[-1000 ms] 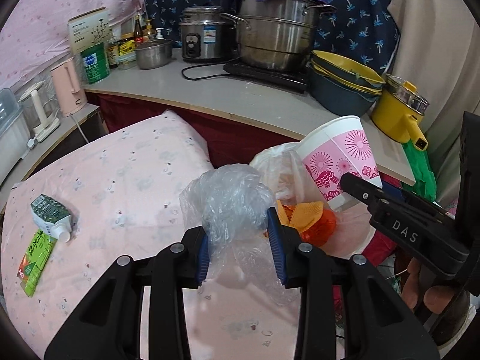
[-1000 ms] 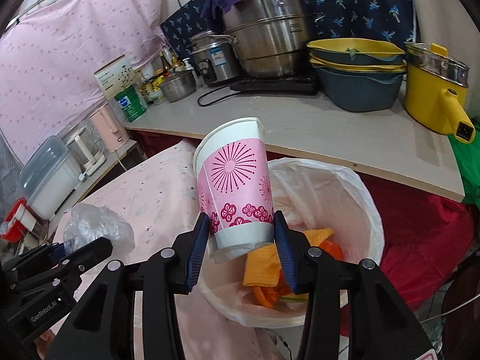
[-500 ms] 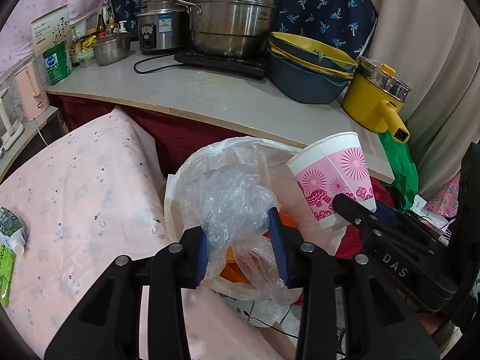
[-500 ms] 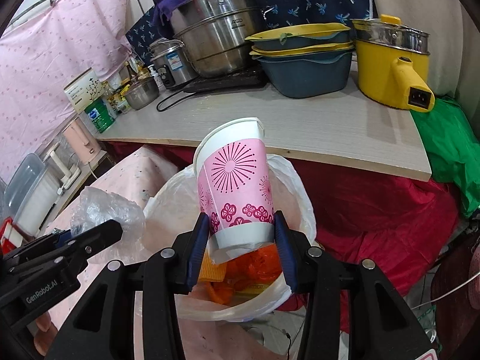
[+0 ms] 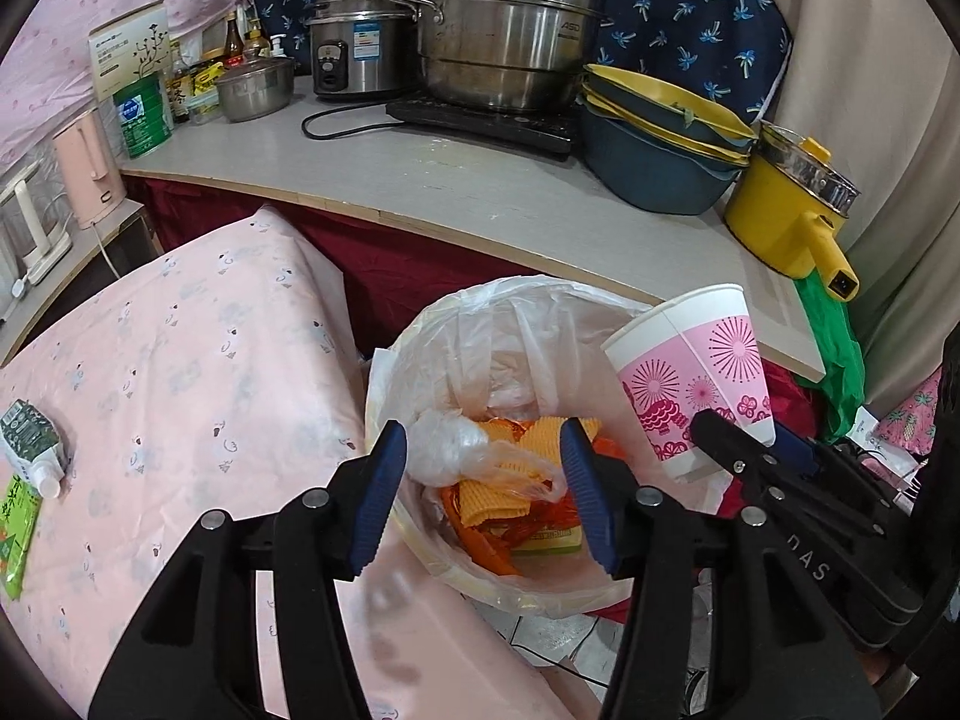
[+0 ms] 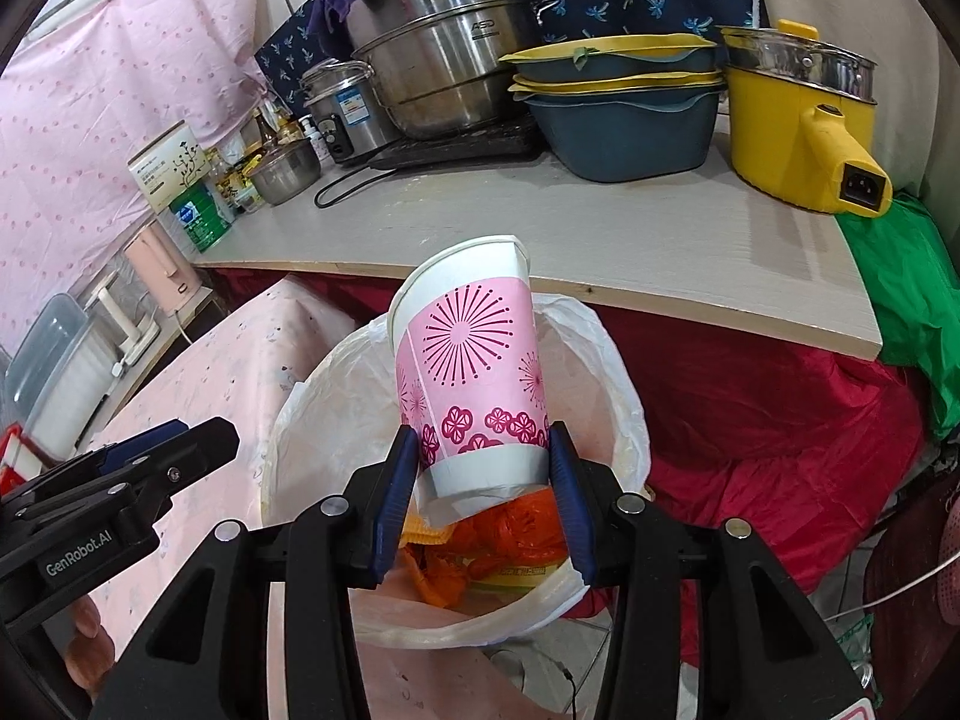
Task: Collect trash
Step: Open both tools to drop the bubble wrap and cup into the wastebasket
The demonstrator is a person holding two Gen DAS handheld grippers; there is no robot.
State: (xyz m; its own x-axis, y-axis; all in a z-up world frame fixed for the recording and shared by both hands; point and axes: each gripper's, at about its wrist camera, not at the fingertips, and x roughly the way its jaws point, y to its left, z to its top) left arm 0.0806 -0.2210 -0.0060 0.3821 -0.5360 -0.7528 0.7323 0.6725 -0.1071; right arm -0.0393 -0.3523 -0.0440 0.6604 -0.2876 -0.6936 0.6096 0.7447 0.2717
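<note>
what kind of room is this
Most likely a cramped home kitchen corner: a steel stockpot on a cooktop, a rice cooker, stacked basins on the counter, and a lined trash bin below.

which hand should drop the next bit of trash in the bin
Right. Its tongs are clamped on the pink paper cup, which hangs directly over the lined bin, so it likely only needs to let go. The left tongs are opening with the crumpled clear plastic dropping loose between them.
</note>
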